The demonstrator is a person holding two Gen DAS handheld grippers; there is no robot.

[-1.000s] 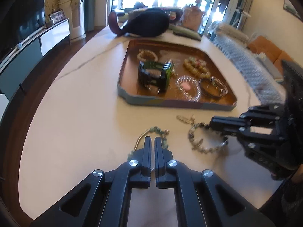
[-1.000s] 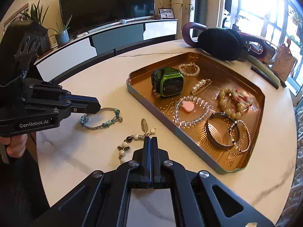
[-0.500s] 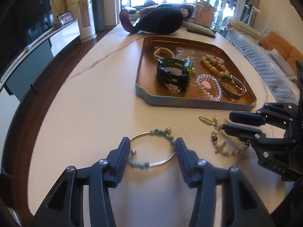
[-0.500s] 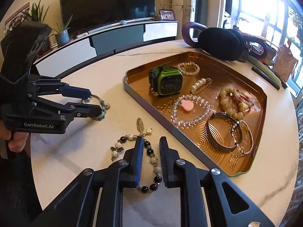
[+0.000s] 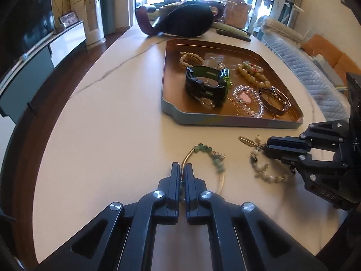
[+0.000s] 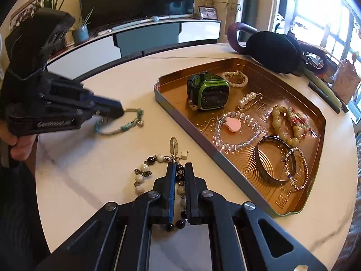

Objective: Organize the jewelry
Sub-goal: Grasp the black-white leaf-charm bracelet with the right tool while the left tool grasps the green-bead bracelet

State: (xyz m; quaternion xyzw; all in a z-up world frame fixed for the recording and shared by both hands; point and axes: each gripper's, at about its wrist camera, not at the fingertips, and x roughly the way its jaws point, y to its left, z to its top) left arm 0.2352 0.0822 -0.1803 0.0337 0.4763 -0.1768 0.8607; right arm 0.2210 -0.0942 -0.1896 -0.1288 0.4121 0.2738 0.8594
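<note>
Two bracelets lie on the white marble table [image 5: 108,113], just in front of the copper tray [image 5: 225,122], and each sits in a gripper's grasp. Left gripper [image 5: 182,169] has its fingers pinched nearly together on the metal band of the green-beaded bangle [image 5: 209,155], whose loop curves away to the right of the fingertips. Right gripper [image 6: 179,169] has narrowed around a strand of the black-and-cream beaded bracelet [image 6: 144,174], with dark beads showing in the slim gap between its fingers; the bracelet's feather charm [image 6: 173,145] points toward the tray. Both bracelets rest on the tabletop, near each other but apart. Inside the tray lie a green-and-black watch [image 6: 209,92], a pearl bracelet [image 6: 235,79], a clear crystal bracelet with a pink heart [image 6: 234,124], a yellow bead bracelet [image 6: 282,124], a metal bangle [image 6: 273,162] and a pearl pin [image 6: 249,99]. Beyond the tray sits a dark bag [image 5: 187,22].
</note>
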